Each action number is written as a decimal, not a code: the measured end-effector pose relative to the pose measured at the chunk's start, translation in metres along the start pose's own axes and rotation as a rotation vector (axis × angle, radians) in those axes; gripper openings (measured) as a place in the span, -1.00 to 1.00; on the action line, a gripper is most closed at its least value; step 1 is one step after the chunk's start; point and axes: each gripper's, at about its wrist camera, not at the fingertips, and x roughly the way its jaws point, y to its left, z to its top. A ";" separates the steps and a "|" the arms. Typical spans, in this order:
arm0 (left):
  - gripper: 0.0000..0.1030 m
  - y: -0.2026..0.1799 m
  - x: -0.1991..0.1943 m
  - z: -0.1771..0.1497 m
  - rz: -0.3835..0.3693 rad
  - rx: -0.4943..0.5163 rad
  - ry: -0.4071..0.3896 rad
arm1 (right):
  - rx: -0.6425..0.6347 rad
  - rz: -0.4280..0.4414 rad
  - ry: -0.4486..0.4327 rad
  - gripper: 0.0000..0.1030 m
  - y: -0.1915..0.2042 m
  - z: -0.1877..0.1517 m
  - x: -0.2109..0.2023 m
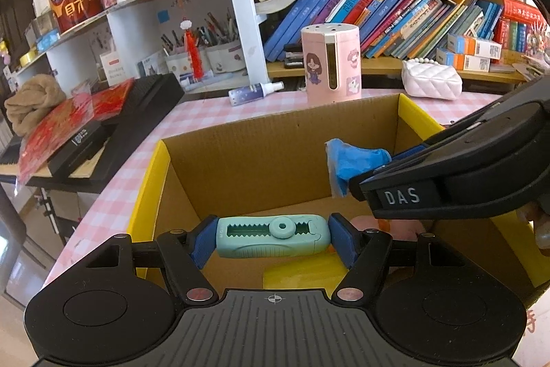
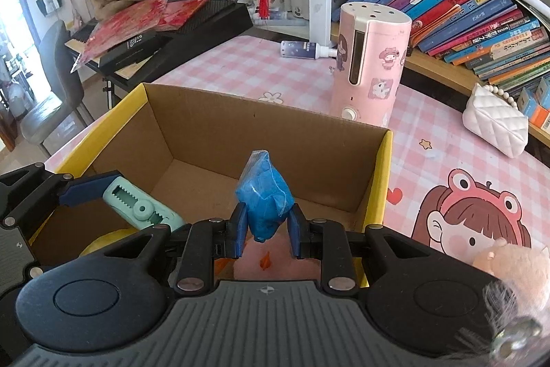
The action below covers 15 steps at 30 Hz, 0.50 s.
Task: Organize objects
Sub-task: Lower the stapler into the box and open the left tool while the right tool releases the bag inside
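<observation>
An open cardboard box (image 1: pixel 275 140) (image 2: pixel 213 126) with yellow outer sides stands on the pink checked table. My left gripper (image 1: pixel 271 238) is shut on a mint green correction-tape dispenser (image 1: pixel 271 238) (image 2: pixel 144 207), held crosswise over the box's inside. My right gripper (image 2: pixel 266 227) is shut on a blue wrapped packet (image 2: pixel 264 198) (image 1: pixel 350 160), which sticks up over the box's right half. In the left wrist view the right gripper's body enters from the right. A yellow item (image 1: pixel 302 274) and a pink item (image 2: pixel 275 263) lie on the box floor.
A pink cylinder with cartoon stickers (image 1: pixel 331 62) (image 2: pixel 369 64) stands just behind the box. Also on the table are a small spray bottle (image 1: pixel 254 92) and a white quilted purse (image 1: pixel 431 79) (image 2: pixel 495 122). Bookshelves fill the back; a black keyboard (image 1: pixel 113 122) with red paper sits left.
</observation>
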 end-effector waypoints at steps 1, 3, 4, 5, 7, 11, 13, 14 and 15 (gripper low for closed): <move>0.34 0.000 0.000 0.000 0.000 0.002 0.000 | -0.002 0.002 0.002 -0.55 0.000 0.001 0.001; 0.35 0.000 0.000 0.000 -0.001 0.002 0.001 | -0.006 0.006 0.005 -0.55 0.001 0.002 0.003; 0.35 0.000 0.000 0.000 -0.001 0.002 0.001 | -0.008 0.008 0.008 -0.55 0.001 0.002 0.004; 0.35 0.000 0.000 0.000 -0.001 0.004 0.001 | -0.011 0.009 0.011 -0.55 0.002 0.003 0.005; 0.35 0.000 0.000 0.000 0.002 0.008 -0.001 | -0.017 0.012 0.020 -0.55 0.004 0.003 0.007; 0.36 0.000 -0.003 -0.002 0.008 0.005 -0.002 | -0.032 0.014 0.036 -0.55 0.007 0.002 0.010; 0.37 -0.001 -0.005 -0.002 0.012 0.007 -0.005 | -0.032 0.015 0.038 -0.55 0.007 0.001 0.011; 0.37 -0.002 -0.006 -0.002 0.013 0.008 -0.006 | -0.032 0.015 0.039 -0.55 0.007 0.001 0.011; 0.38 -0.002 -0.007 -0.002 0.013 0.008 -0.006 | -0.033 0.014 0.040 -0.55 0.007 0.001 0.011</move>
